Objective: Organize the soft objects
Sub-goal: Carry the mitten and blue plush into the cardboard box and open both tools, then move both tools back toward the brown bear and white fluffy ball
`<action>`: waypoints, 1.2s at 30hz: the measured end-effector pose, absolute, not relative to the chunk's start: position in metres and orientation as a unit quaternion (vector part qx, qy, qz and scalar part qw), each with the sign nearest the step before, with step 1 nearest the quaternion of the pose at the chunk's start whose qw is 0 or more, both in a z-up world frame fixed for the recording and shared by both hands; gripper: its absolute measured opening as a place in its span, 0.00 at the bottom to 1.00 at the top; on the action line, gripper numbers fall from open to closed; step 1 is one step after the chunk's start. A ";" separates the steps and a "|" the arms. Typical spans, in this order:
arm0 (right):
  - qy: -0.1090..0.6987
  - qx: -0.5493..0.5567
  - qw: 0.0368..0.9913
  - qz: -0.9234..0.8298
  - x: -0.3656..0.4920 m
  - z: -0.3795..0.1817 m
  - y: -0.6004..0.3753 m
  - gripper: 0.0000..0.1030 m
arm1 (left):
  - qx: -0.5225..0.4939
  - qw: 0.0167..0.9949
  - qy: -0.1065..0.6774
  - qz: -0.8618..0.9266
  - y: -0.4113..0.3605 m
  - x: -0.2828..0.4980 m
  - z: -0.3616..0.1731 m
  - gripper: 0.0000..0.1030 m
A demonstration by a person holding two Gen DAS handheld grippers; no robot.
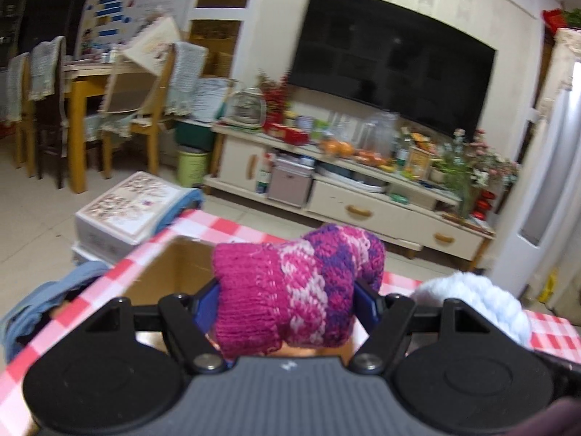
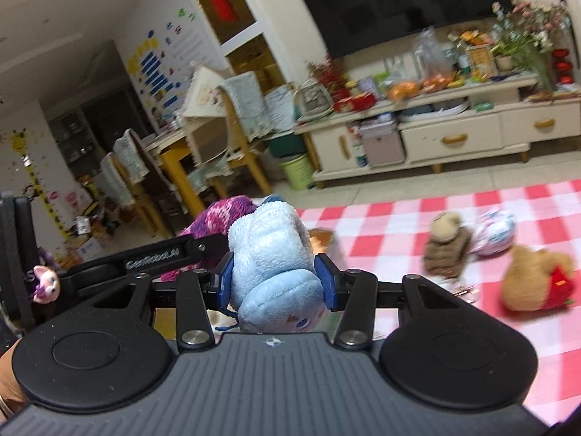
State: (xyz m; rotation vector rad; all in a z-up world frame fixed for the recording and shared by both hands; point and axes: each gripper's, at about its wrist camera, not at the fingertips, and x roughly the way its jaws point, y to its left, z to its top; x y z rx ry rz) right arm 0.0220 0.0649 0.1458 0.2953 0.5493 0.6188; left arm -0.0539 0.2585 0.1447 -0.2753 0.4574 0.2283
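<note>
My left gripper (image 1: 287,301) is shut on a magenta and purple knitted glove (image 1: 290,290), held above an open cardboard box (image 1: 174,272) on the red-checked tablecloth (image 1: 218,227). My right gripper (image 2: 276,279) is shut on a light blue fluffy sock (image 2: 270,250), held just right of the left gripper. The blue sock also shows in the left wrist view (image 1: 475,298), and the knitted glove shows in the right wrist view (image 2: 221,214). On the cloth to the right lie a brown monkey toy (image 2: 445,245), a tan bear toy with red (image 2: 537,278) and a white patterned bundle (image 2: 497,230).
A blue cloth (image 1: 47,298) hangs off the table's left edge. A patterned box (image 1: 127,207) stands on the floor beyond. A TV stand (image 1: 363,196) with clutter and a dining table with chairs (image 1: 90,101) are farther off.
</note>
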 end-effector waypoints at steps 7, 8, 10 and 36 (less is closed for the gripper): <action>0.287 0.134 0.889 0.331 0.019 0.134 0.093 0.56 | -0.152 0.948 0.240 0.144 0.286 -0.051 0.137 0.71; 0.289 0.131 0.888 0.332 0.018 0.133 0.096 0.56 | -0.154 0.947 0.242 0.145 0.288 -0.051 0.137 0.71; 0.295 0.128 0.885 0.336 0.018 0.129 0.103 0.57 | -0.156 0.946 0.245 0.147 0.291 -0.049 0.136 0.71; 0.315 0.112 0.874 0.352 -0.026 0.128 0.088 0.96 | -0.115 0.949 0.242 0.166 0.279 -0.050 0.140 0.92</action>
